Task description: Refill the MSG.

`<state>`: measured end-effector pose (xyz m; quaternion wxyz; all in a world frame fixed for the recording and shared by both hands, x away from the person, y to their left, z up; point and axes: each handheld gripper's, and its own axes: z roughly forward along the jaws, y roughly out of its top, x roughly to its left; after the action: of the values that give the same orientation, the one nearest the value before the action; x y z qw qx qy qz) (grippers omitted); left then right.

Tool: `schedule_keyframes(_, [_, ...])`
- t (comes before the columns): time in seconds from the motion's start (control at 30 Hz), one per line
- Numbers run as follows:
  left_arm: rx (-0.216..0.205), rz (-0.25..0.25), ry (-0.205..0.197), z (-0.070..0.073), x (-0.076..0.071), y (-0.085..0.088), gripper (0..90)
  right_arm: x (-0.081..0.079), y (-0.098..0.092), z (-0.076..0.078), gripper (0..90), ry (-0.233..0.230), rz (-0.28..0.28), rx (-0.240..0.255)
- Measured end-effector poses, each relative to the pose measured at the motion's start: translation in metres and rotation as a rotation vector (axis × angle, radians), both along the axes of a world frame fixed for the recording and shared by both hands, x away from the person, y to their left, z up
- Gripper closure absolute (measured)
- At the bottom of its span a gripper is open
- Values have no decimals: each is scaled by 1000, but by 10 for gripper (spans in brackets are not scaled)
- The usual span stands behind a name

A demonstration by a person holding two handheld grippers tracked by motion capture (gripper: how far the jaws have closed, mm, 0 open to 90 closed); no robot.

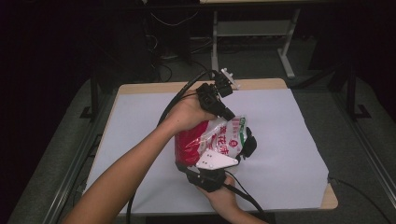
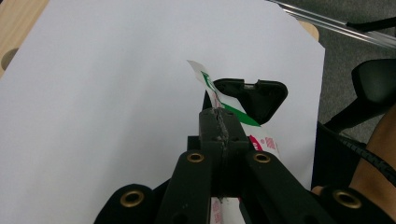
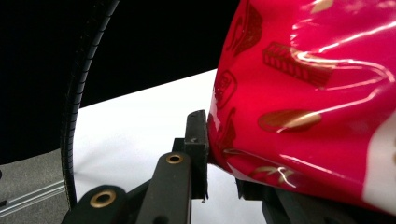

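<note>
Table with the white sheet takes up the middle of the high view, and the bag sits dead center, held up between both claws. It's a glossy red-and-white snack pouch, so I'd guess light, soft, crinkly and pretty slippery; the flat sealed edges look like the only sane place to grab. Left claw is pressed together on the top seam, center of its own view. Right claw pinches the red bottom end, which bulges across the right side of its view.
</note>
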<state>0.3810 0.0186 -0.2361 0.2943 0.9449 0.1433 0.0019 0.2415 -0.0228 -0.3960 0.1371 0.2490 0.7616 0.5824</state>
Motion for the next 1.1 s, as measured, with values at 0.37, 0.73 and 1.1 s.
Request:
schedule_keyframes(0.37, [-1, 3, 5, 0, 1, 0, 900, 0, 0, 0, 769, 1, 2, 0])
schedule_keyframes(0.73, [2, 3, 8, -1, 1, 0, 900, 0, 0, 1, 769, 0, 4, 1])
schedule_keyframes(1.1, [10, -2, 10, 0, 1, -3, 900, -1, 0, 1, 769, -2, 6, 8])
